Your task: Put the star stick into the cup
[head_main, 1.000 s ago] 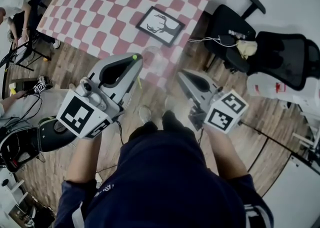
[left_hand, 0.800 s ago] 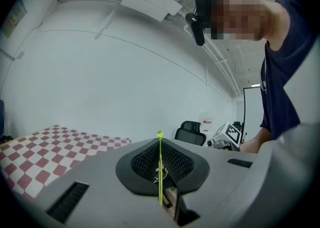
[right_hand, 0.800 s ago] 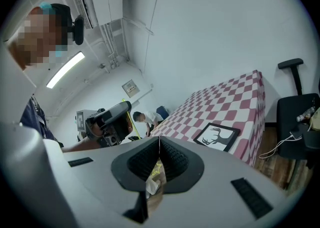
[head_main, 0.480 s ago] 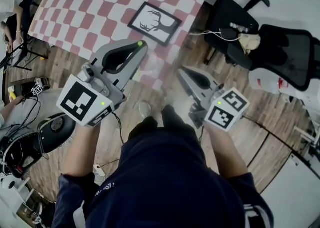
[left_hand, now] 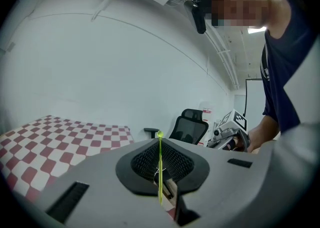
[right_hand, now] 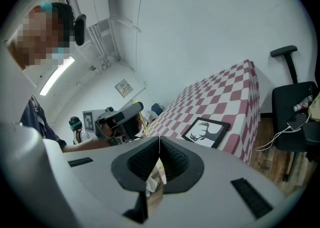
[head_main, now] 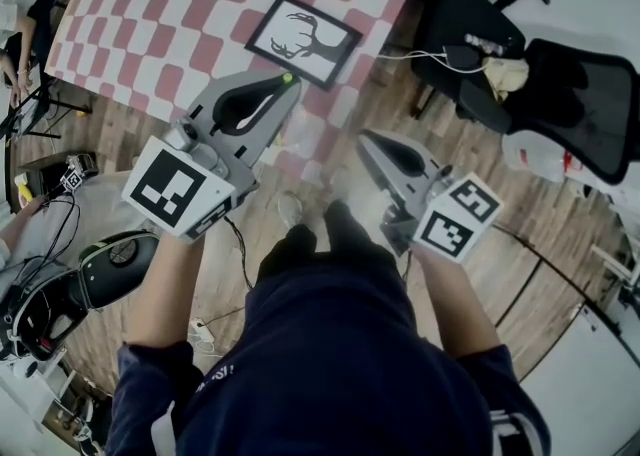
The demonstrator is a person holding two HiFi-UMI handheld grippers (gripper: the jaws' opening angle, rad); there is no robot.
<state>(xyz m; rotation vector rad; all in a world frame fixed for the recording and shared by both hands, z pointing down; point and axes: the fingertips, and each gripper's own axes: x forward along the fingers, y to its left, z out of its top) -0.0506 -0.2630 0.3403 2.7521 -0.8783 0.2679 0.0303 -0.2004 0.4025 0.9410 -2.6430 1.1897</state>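
My left gripper [head_main: 285, 85] is shut on a thin yellow-green star stick [left_hand: 160, 168]. The stick's green tip [head_main: 287, 77] pokes out past the jaws, over the table's near edge. My right gripper [head_main: 364, 140] is held lower and to the right, above the wooden floor. Its jaws are closed on a clear, pale cup [right_hand: 155, 172] that shows only as a hazy patch [head_main: 322, 150] in the head view. In the right gripper view the left gripper [right_hand: 120, 117] is off to the left of the right gripper [right_hand: 159, 141]. The left gripper [left_hand: 160, 139] points towards a white wall.
A red-and-white checkered table [head_main: 170, 14] lies ahead, with a framed deer picture [head_main: 303, 41] near its corner. Two black office chairs [head_main: 470, 44] [head_main: 585, 114] stand to the right. A dark helmet-like thing [head_main: 110, 264], cables and seated people are at the left.
The left gripper has moved forward with the stick, so its tip now reaches the table's edge near the deer picture. The right gripper has hardly moved.
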